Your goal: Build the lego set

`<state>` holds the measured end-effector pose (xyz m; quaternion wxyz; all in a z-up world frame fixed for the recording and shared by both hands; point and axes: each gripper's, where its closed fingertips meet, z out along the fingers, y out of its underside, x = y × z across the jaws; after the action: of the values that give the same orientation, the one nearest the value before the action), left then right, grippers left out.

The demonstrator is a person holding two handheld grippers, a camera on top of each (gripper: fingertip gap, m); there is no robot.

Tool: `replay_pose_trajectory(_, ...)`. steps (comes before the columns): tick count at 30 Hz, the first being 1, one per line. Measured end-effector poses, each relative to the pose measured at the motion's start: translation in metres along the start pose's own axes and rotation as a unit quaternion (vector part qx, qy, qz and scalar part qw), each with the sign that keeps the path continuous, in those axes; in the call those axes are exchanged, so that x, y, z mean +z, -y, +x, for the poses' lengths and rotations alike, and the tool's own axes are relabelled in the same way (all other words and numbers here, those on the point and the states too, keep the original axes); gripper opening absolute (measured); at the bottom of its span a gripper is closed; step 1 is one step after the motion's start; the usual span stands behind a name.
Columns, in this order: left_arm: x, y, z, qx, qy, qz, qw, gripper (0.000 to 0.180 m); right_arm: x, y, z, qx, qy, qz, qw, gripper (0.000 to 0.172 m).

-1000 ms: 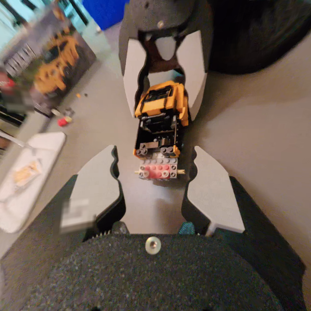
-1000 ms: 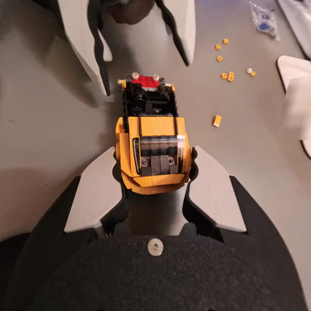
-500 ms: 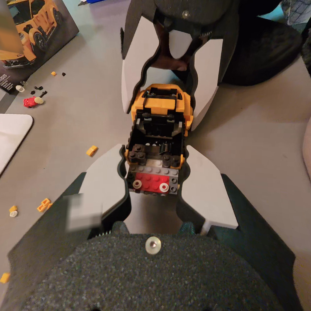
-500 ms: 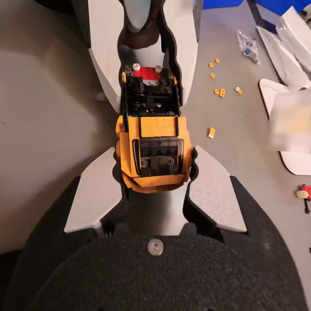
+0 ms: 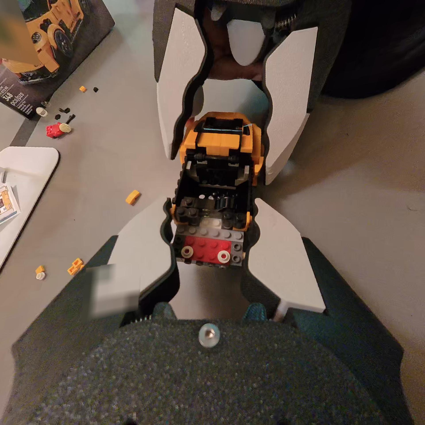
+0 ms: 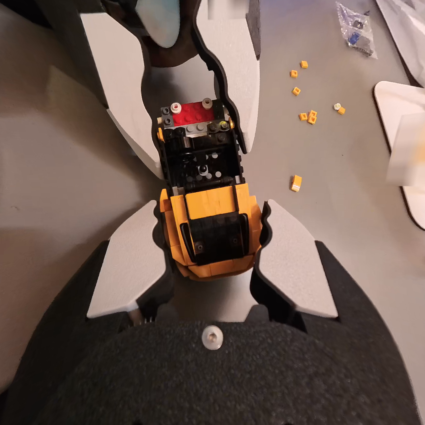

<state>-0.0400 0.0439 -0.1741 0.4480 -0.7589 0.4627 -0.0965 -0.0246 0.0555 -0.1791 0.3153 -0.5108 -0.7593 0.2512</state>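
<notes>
An orange and black brick car [image 5: 216, 142] lies lengthwise between my two grippers over the grey table [image 5: 345, 230]. My left gripper [image 5: 211, 204] is shut on its unfinished end, where grey and red plates [image 5: 207, 248] show, and both pads press on the sides. My right gripper [image 6: 211, 204] is open around the orange roofed end [image 6: 211, 202], with a narrow gap showing at its right pad [image 6: 268, 220]. Each gripper also shows in the other's view, the right one in the left wrist view [image 5: 220, 165] and the left one in the right wrist view [image 6: 202, 161].
A box with a picture of an orange car [image 5: 53, 46] stands at the far left. Loose orange pieces [image 6: 308, 115], a red piece [image 5: 55, 131], a plastic bag of parts [image 6: 356, 30] and white boards [image 6: 402, 110] lie about. A dark round object [image 5: 379, 57] sits behind.
My left gripper moved forward over the car's grey and red end and its pads came together on it. The right gripper stayed open around the orange end.
</notes>
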Motion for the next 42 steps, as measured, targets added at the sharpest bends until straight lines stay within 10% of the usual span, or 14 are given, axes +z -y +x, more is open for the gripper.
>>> replay_pose_trajectory(42, 0.000, -0.015, 0.005, -0.006, -0.014, -0.040, 0.999, 0.063, 0.006, -0.002, -0.004, -0.045, -0.038, 0.006, 0.998, 0.081)
